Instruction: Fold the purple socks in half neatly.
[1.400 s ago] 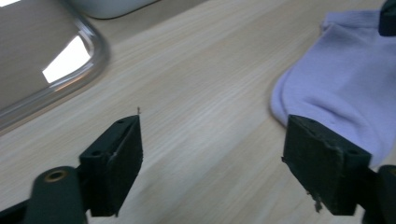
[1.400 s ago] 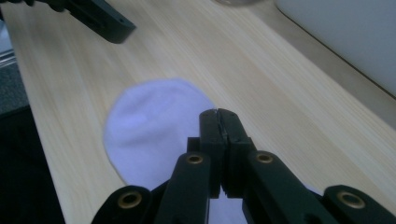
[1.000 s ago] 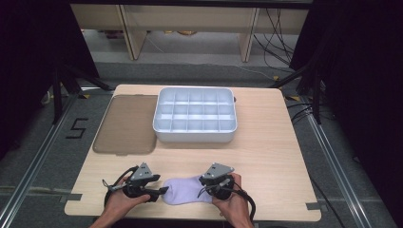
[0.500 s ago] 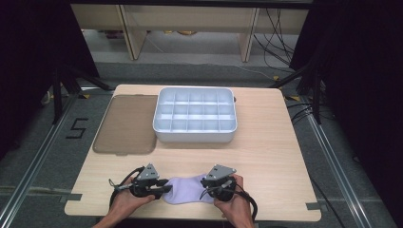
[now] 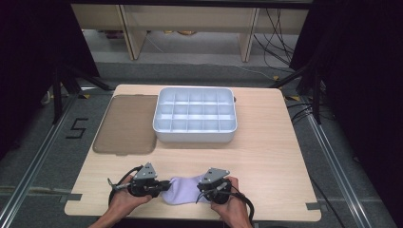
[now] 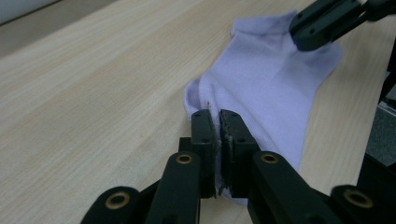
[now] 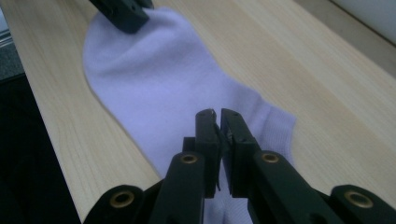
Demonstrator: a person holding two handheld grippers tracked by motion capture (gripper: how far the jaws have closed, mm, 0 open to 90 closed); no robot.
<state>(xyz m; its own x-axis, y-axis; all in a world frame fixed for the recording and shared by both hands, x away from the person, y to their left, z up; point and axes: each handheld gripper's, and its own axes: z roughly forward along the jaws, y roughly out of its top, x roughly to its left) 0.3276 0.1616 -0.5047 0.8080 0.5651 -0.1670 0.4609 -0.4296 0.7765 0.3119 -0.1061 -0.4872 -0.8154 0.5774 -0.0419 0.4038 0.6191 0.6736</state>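
A pale lilac sock [image 5: 183, 189] lies flat near the table's front edge, between my two grippers. My left gripper [image 5: 164, 188] is at its left end, the rounded toe. In the left gripper view the gripper [image 6: 218, 122] is shut, with the sock [image 6: 271, 79] pinched between its jaws. My right gripper [image 5: 202, 190] holds the cuff end. In the right gripper view the gripper [image 7: 218, 120] is shut on the sock [image 7: 159, 79]. Each gripper view also shows the other gripper's jaws on the sock's far end.
A white tray [image 5: 195, 137] divided into several compartments stands at the table's middle back. A flat brown lid [image 5: 126, 123] lies to its left. Bare wood stretches between the tray and the sock. The table's front edge [image 5: 190, 219] is just behind my hands.
Both grippers stay at the sock's ends. The left hand has shifted slightly, and the sock has hardly moved.
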